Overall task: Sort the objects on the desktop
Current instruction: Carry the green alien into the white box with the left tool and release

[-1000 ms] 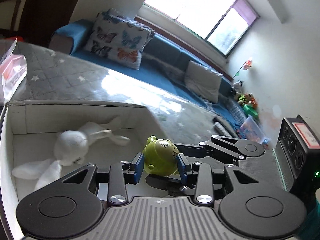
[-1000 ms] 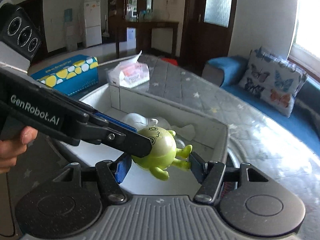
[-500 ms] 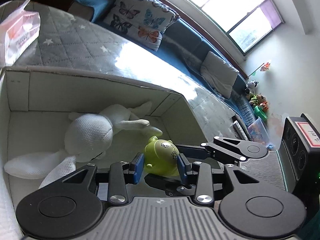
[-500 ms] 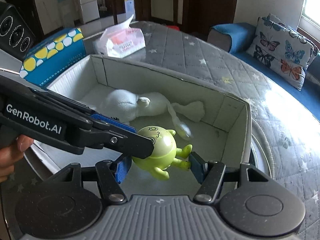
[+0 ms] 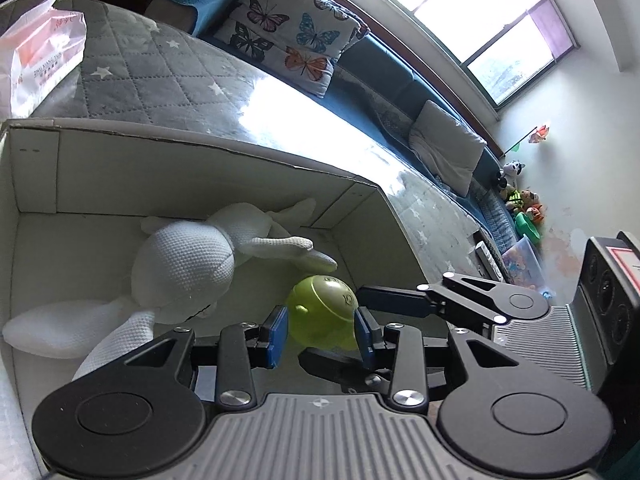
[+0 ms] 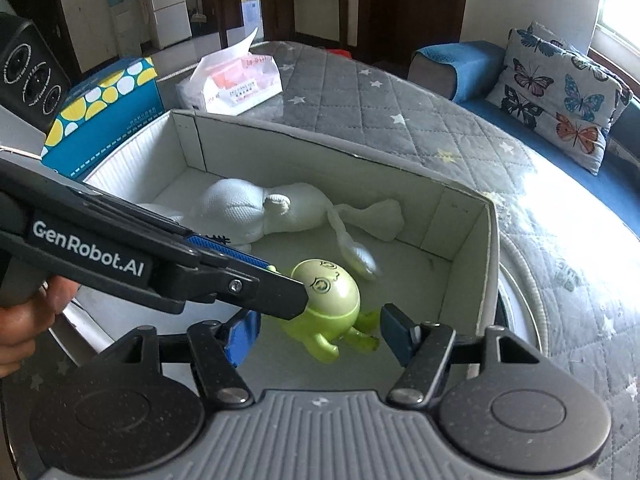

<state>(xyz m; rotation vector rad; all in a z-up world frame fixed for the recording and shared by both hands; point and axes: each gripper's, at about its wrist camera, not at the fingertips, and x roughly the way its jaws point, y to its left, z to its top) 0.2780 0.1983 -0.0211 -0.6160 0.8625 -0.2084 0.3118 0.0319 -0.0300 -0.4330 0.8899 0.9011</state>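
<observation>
A green one-eyed toy figure [image 5: 323, 312] [image 6: 328, 300] sits low inside the open grey box [image 5: 200, 144] [image 6: 490, 248], near its floor. My left gripper [image 5: 320, 334] has its blue pads against the toy's sides, shut on it. My right gripper [image 6: 318, 334] is open, its pads standing clear on either side of the toy's legs. A white knitted rabbit [image 5: 188, 264] [image 6: 256, 212] lies on the box floor beyond the toy.
The box stands on a grey quilted, star-patterned table [image 6: 400, 100]. A tissue pack [image 6: 236, 84] [image 5: 44, 56] and a blue dotted carton [image 6: 108, 108] lie behind the box. A blue sofa with butterfly cushions [image 6: 560, 96] runs along the window.
Both grippers have moved down into the box with the toy. The right gripper's pads, earlier touching the toy, now stand apart from it. The toy has tilted.
</observation>
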